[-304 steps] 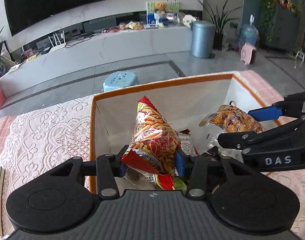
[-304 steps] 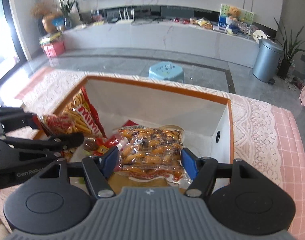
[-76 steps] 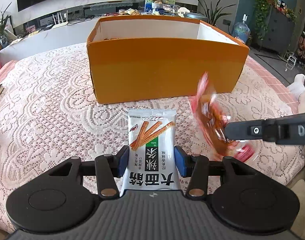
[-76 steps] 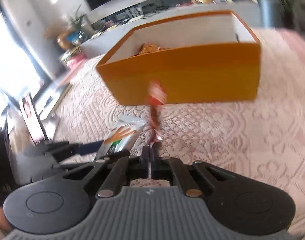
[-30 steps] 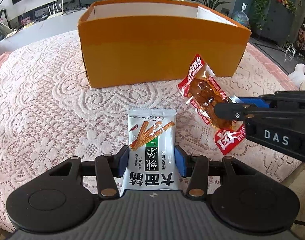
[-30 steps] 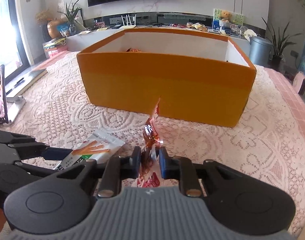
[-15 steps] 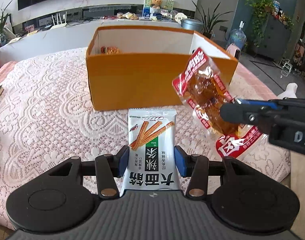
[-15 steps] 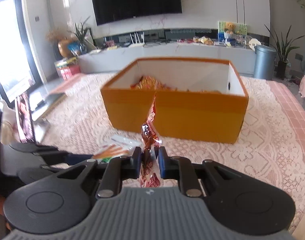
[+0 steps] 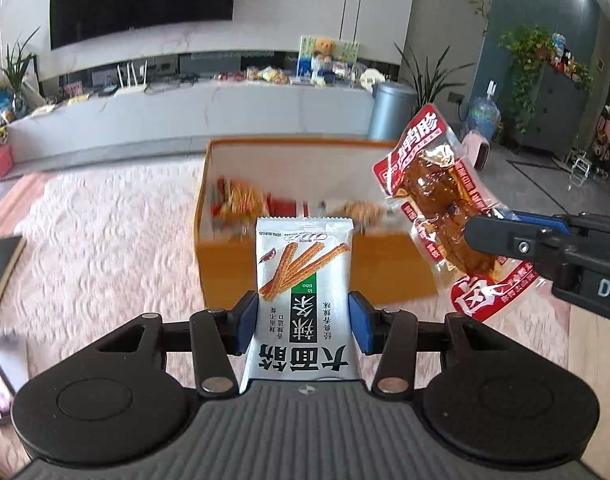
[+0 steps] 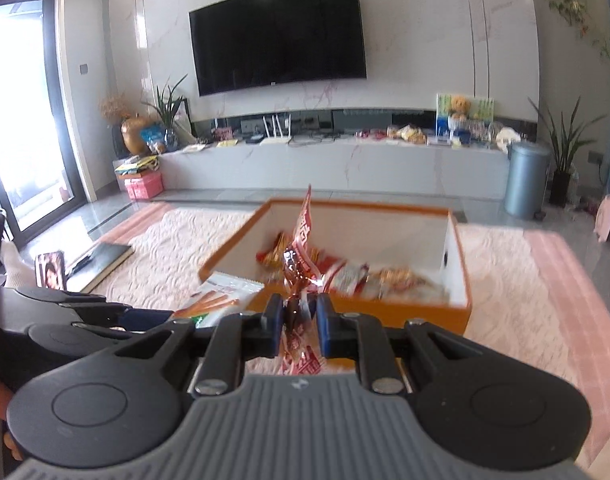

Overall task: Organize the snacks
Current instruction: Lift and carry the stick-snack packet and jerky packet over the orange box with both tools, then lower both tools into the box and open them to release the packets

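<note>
A white foil snack packet printed with orange sticks is clamped between the left gripper's blue pads; beyond it, an open orange cardboard box is seen.

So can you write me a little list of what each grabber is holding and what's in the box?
left gripper: shut on white snack packet, held flat
right gripper: shut on red snack packet, seen edge-on from its own camera
orange box: open on top, on the lace tablecloth
in the box: several snack bags, blurred
both packets: in the air, not yet in the box
</note>
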{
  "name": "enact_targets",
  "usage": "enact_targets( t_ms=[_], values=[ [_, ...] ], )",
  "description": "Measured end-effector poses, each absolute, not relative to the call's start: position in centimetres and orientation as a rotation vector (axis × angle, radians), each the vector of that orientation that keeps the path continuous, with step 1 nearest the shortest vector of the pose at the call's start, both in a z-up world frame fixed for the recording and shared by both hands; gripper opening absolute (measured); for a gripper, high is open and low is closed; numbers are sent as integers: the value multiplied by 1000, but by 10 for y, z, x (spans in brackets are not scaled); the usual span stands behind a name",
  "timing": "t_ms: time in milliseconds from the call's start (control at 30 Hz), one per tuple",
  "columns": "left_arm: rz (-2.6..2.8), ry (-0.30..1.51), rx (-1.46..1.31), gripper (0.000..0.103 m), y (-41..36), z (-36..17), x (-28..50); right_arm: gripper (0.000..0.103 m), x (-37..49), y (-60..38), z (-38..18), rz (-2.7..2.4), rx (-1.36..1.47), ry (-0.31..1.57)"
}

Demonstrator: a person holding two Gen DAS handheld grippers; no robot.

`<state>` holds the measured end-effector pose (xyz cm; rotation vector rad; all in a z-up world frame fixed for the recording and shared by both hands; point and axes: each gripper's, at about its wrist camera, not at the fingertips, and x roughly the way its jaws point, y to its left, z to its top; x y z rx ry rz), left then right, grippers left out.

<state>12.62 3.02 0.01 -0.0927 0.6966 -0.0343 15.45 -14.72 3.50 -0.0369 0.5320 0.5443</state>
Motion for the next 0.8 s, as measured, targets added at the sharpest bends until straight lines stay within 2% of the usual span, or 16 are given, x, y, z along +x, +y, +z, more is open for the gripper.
enact_targets(
  t_ms=[467, 800],
  values=[
    [-52, 649, -165, 54, 56, 32, 195, 14, 240, -131, 58, 523, -12, 519],
    [-35, 759, -184, 54, 68, -1, 254, 14, 311, -112, 27, 509, 41, 660]
  ],
)
